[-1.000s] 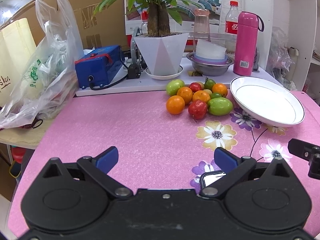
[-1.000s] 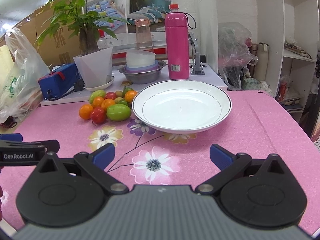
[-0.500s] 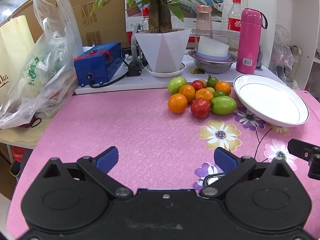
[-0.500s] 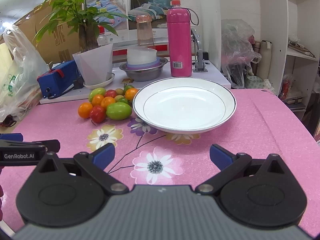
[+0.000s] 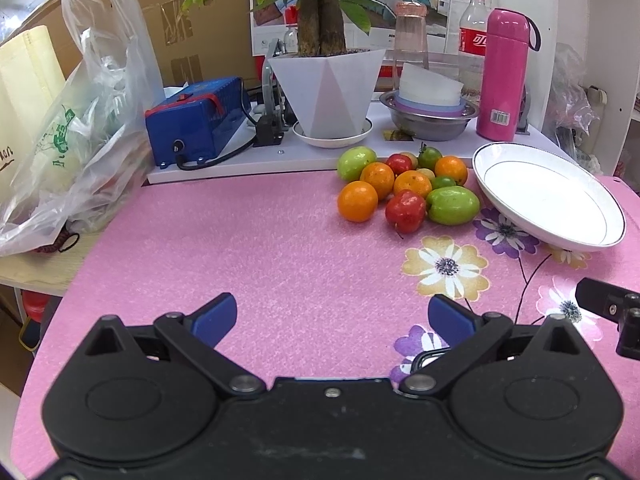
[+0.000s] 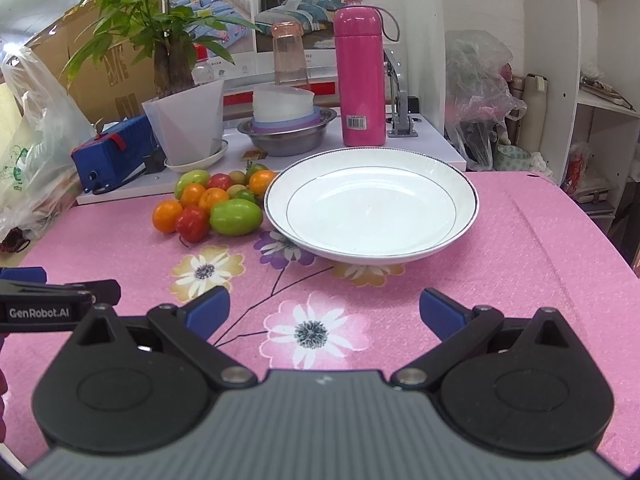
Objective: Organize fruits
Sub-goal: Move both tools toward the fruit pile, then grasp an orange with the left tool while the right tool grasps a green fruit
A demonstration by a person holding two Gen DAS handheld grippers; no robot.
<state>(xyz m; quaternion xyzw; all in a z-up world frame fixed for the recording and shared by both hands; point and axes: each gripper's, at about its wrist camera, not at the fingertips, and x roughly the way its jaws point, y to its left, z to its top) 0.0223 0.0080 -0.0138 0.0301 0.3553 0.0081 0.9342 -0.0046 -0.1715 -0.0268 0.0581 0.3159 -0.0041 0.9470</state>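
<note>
A pile of small fruits (image 5: 404,184) lies on the pink flowered tablecloth: several oranges, a red fruit (image 5: 405,210), a big green one (image 5: 453,205) and smaller ones behind. The pile also shows in the right wrist view (image 6: 216,204). An empty white plate (image 5: 552,216) sits just right of the pile and shows in the right wrist view (image 6: 372,212). My left gripper (image 5: 332,316) is open and empty, well short of the fruits. My right gripper (image 6: 324,308) is open and empty, in front of the plate.
A raised white board behind the fruits carries a potted plant (image 5: 326,92), a blue box (image 5: 196,120), a steel bowl with stacked bowls (image 5: 428,112) and a pink flask (image 5: 502,96). A plastic bag (image 5: 68,140) lies at left. Shelves (image 6: 600,100) stand at right.
Both grippers have moved slightly forward toward the fruits and plate, which look a little nearer. Both stay open and empty.
</note>
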